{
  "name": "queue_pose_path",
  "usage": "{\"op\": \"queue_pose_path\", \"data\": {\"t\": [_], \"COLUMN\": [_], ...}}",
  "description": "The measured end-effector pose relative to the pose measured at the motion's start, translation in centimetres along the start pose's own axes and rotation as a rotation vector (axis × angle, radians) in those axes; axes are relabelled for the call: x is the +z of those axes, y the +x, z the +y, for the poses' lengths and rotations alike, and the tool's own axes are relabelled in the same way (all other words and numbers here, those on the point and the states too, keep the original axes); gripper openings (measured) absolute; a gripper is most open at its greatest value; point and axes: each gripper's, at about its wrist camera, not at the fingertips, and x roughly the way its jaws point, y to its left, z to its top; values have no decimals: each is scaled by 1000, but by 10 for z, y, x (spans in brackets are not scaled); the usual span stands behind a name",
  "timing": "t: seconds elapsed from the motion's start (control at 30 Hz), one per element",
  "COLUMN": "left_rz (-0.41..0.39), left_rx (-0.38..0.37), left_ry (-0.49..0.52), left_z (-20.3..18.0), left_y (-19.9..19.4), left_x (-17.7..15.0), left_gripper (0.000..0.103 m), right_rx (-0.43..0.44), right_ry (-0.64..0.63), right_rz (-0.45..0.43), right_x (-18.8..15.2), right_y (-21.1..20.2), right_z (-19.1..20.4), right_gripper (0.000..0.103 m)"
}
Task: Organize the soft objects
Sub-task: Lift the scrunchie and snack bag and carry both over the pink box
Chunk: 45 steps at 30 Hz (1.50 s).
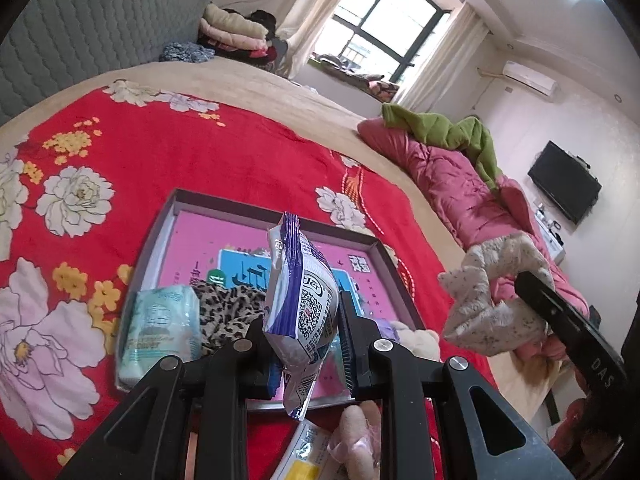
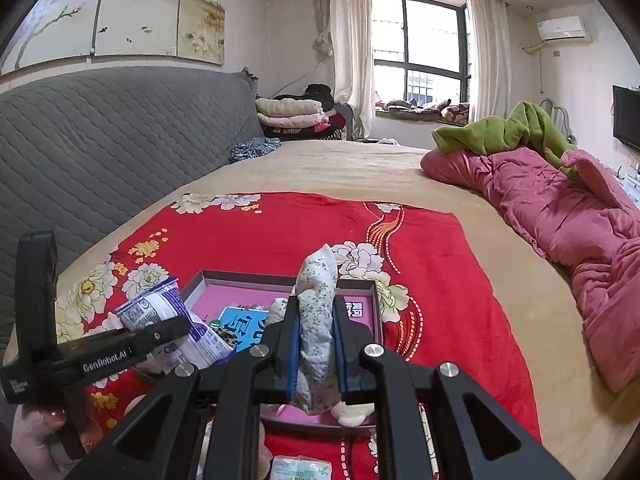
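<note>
Bedroom, bed under a red floral blanket, a shallow box with a pink printed floor lying on it.

Nearest, on the blanket in front of the box: a pink plush, a yellow-labelled packet and a small tissue pack, all not yet sorted.

Left gripper is clamped on a purple-white pouch, pouch standing upright between the jaws, hanging over the box's near half. Right gripper is squeezed tight on a grey-flecked cloth bundle, also above the box, toward its right side. The hand on the left tool's handle shows in the right view.

Inside the box: a mint tissue pack in the near-left corner, a leopard cloth beside it, a cream plush at the near-right edge.

Step in hand, as I judge it: set both held items into the box. To do it well, lower the pouch onto bare pink floor past the leopard cloth, not on top of it; let it touch before releasing so it doesn't topple. Keep the two tools apart — they are close. Drop the cloth bundle in the free right-far area, clear of the cream plush.

Further off: pink quilt with a green blanket, grey headboard, window.
</note>
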Motion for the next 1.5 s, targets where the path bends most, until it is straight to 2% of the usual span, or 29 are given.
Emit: {"op": "queue_pose_path", "data": {"t": [0.23,0.57,0.8,1.03,1.5], "left_rz": [47,61,-2,-34,12], "left_rx": [0,-5,-10,-58,12], "left_ry": [8,-23,-76,-119,-77], "left_z": [4,18,34,41,44], "left_y": [18,26,20,23,37], "left_x": [-10,-11,-7,-5,-13], "left_gripper": [24,24,24,24,24], "right_rx": [17,60,79,88,110], "right_ry": [6,-1,1,-19,-52], "right_rz": [-7,-2,19,33,119], "right_x": [3,4,-1,-5,-28], "right_y": [9,21,31,38,65], "right_z": [6,20,26,36,54], "right_gripper": [15,15,15,15,15]}}
